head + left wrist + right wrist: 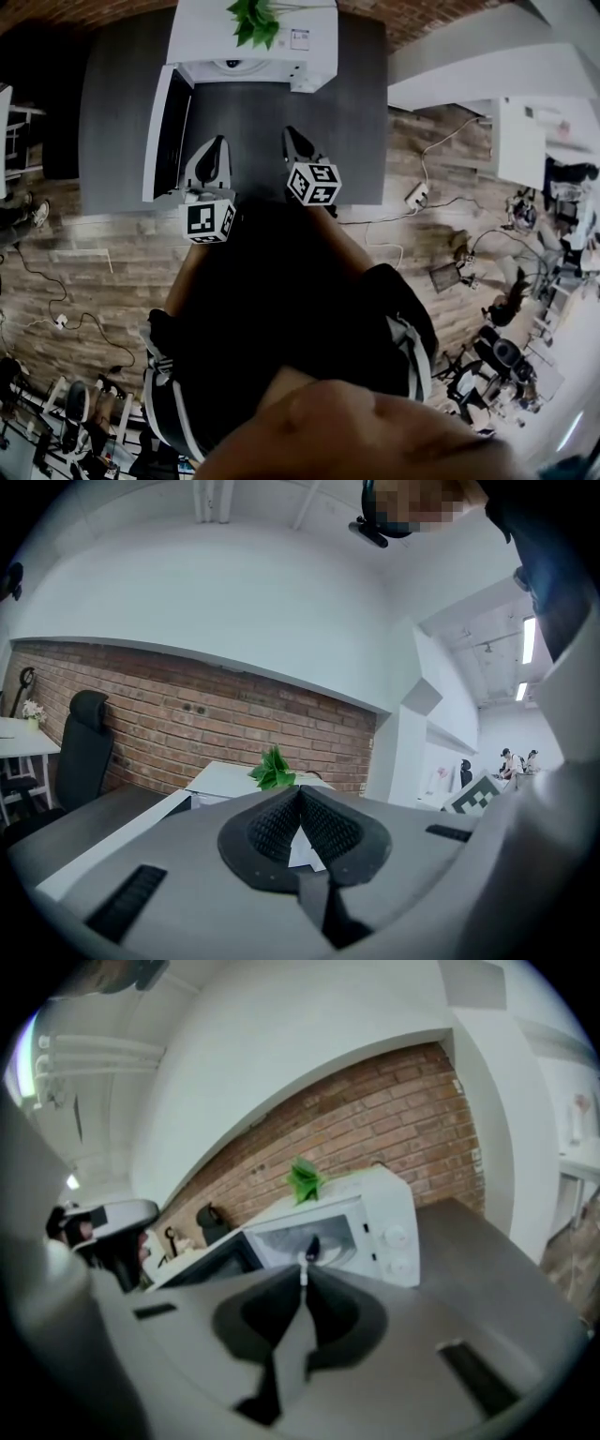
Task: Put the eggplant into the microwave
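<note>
The white microwave [251, 37] stands at the back of the grey table [356, 112], its door [157, 131] swung open to the left. In the right gripper view a small dark thing [313, 1246] lies inside the microwave [380, 1222] cavity; it looks like the eggplant. My left gripper [218, 142] and right gripper [290, 131] hover side by side over the table's front half, both pointed at the microwave. Each has its jaws shut with nothing between them, seen in the left gripper [300, 791] and right gripper [305, 1274] views.
A green plant [253, 21] sits on top of the microwave. A brick wall [187, 714] runs behind the table, with a black office chair [80, 747] to the left. Cables and a power strip [415, 195] lie on the wooden floor to the right.
</note>
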